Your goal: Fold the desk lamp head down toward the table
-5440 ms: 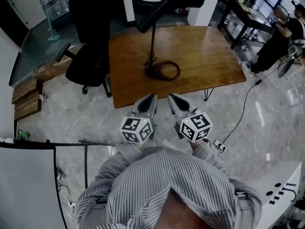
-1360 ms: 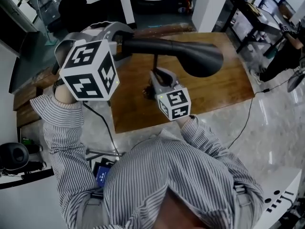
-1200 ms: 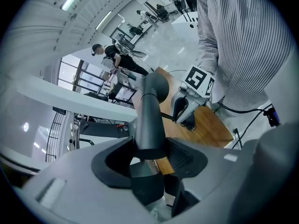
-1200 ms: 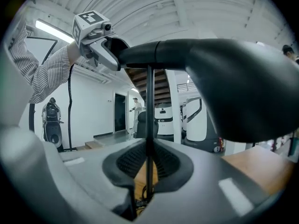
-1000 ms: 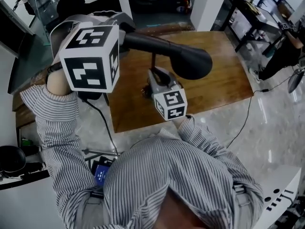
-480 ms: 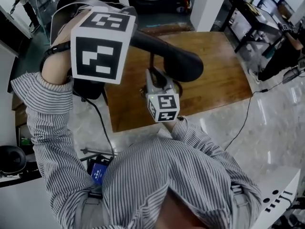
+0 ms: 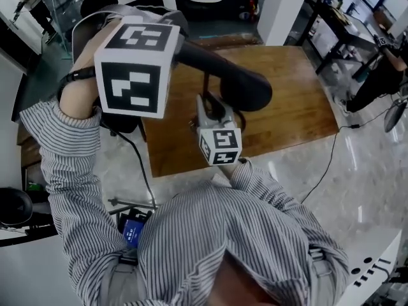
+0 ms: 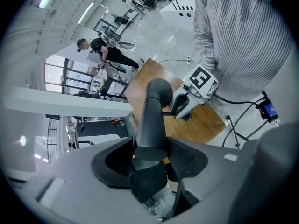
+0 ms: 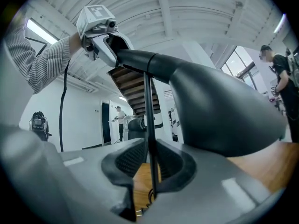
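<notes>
Raised left claw (image 8: 152, 149) clamps lamp head (image 7: 245, 88); level right claw (image 9: 148, 168) opening around stem (image 9: 148, 111)

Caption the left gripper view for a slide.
Left gripper clamped on the black tubular desk lamp head, which slopes down toward the brown wooden table.

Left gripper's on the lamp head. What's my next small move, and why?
Probably ease the left gripper downward, tipping the lamp head toward the table: the head hangs above the wood, and the right gripper is opening its jaws around the stem, so go gently.
</notes>
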A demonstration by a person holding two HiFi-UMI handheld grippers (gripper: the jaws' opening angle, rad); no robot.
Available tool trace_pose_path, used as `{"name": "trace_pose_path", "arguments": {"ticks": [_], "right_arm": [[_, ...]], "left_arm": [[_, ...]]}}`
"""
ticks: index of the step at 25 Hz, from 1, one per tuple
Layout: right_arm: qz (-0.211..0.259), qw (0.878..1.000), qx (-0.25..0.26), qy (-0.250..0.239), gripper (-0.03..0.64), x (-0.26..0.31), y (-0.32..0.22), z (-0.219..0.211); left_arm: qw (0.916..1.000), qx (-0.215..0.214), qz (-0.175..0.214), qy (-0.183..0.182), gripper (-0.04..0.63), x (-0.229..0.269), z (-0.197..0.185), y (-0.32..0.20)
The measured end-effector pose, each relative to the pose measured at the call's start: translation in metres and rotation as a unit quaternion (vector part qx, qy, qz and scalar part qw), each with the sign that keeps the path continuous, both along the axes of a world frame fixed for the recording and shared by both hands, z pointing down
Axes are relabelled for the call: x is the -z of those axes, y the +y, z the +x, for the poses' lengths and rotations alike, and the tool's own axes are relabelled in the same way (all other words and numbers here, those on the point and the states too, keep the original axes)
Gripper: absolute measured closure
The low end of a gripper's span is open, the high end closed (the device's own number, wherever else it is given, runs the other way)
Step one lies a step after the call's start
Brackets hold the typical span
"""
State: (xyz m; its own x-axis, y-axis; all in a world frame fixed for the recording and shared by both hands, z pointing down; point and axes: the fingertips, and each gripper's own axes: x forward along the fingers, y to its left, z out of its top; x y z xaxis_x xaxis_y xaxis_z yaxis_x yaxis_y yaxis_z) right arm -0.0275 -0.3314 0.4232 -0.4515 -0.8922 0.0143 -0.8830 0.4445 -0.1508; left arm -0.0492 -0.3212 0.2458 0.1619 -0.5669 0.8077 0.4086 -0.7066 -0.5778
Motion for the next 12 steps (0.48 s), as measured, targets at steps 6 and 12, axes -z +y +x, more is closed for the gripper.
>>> {"name": "trace_pose_path", "arguments": {"ticks": [6, 12], "right_arm": [[-0.003, 1.0, 0.012, 0.013, 0.555, 0.002, 0.007, 0.004], [0.015, 0.998, 0.037, 0.055, 0.557, -0.002, 0.031, 0.007]], "left_arm": [[0.9736, 0.036, 0.102, 0.201, 0.308, 0.007, 0.003, -0.005], [0.861, 0.14, 0.17, 0.458, 0.333, 0.013, -0.031, 0.005]]}}
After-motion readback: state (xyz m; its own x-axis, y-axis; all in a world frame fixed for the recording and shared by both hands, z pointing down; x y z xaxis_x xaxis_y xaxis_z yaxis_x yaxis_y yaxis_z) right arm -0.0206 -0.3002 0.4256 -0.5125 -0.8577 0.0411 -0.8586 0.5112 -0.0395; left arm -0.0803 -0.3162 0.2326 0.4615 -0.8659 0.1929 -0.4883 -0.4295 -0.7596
